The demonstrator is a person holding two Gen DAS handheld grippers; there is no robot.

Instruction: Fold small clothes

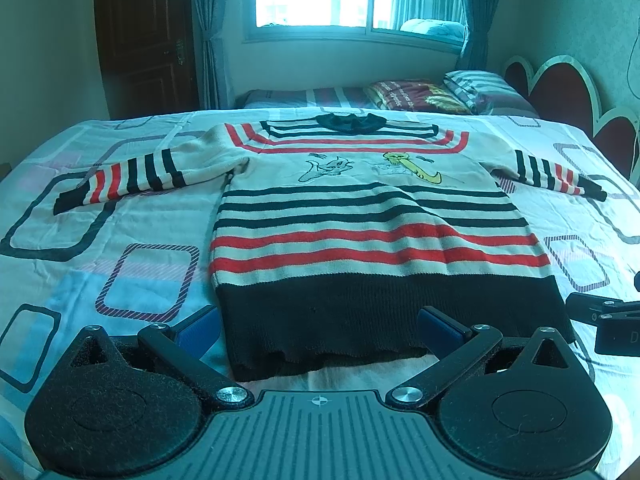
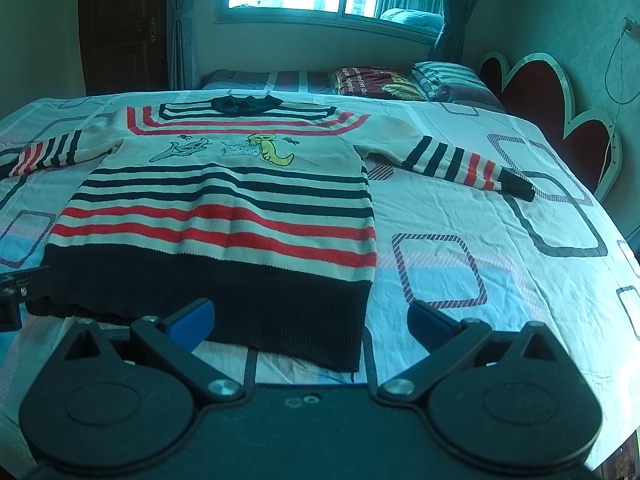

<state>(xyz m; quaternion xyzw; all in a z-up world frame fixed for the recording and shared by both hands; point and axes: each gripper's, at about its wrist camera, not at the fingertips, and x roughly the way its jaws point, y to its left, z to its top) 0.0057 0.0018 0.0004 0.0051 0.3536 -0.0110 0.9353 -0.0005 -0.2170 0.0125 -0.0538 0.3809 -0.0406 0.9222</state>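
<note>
Striped sweater (image 1: pixel 360 216) flat on the bed (image 1: pixel 132 224) — frame centre.
Left gripper (image 1: pixel 318 326) and right gripper (image 2: pixel 310 320) released, straddling its black hem.

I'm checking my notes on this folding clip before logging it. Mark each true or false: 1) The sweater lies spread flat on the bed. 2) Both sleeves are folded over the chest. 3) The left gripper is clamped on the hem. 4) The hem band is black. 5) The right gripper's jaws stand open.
1) True: the striped sweater lies flat on the bedsheet.
2) False: the sleeves stretch out to both sides.
3) False: the left gripper is open, holding nothing.
4) True: the hem band is black.
5) True: the right gripper is open.
</note>
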